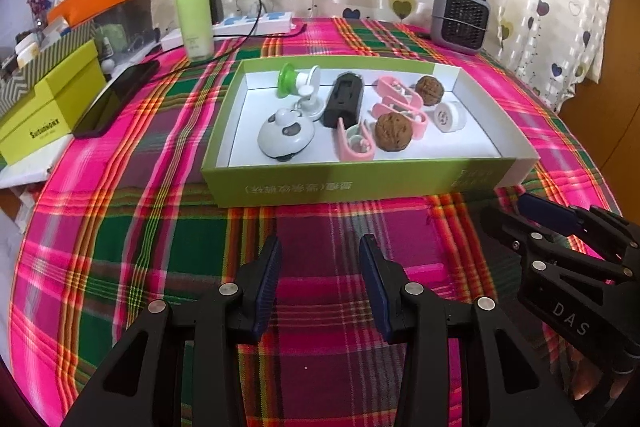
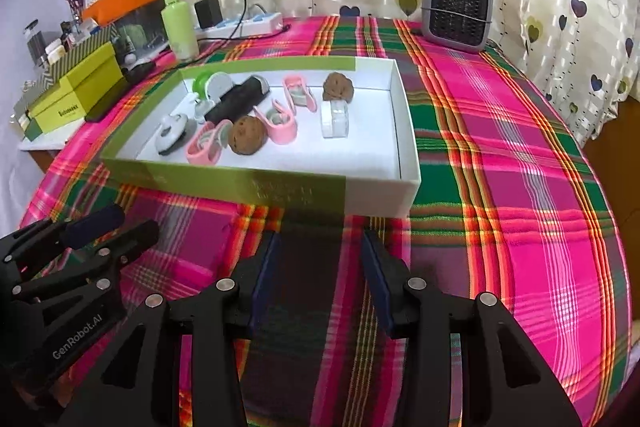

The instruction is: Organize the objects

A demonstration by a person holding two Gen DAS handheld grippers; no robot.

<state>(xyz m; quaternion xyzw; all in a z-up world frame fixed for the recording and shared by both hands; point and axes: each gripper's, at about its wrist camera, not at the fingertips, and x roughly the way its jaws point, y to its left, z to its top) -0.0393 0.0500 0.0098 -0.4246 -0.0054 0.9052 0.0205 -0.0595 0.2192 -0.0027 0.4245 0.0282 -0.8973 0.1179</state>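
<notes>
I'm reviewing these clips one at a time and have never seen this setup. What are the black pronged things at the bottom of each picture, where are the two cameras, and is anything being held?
No robot is involved: a person carries a two-finger grasping tool in each hand, and a wide-angle camera on each looks forward along its fingers. One picture comes from the left tool, the other from the right tool; each also catches the other tool at its edge.

Both tools are open with only the plaid cloth between their fingers, so nothing is held.

Ahead lies a shallow green box holding small items: two walnuts, pink clips, a black case, a round white gadget and a small white roll. Behind it stand a green bottle, a power strip and a small grey heater.
</notes>
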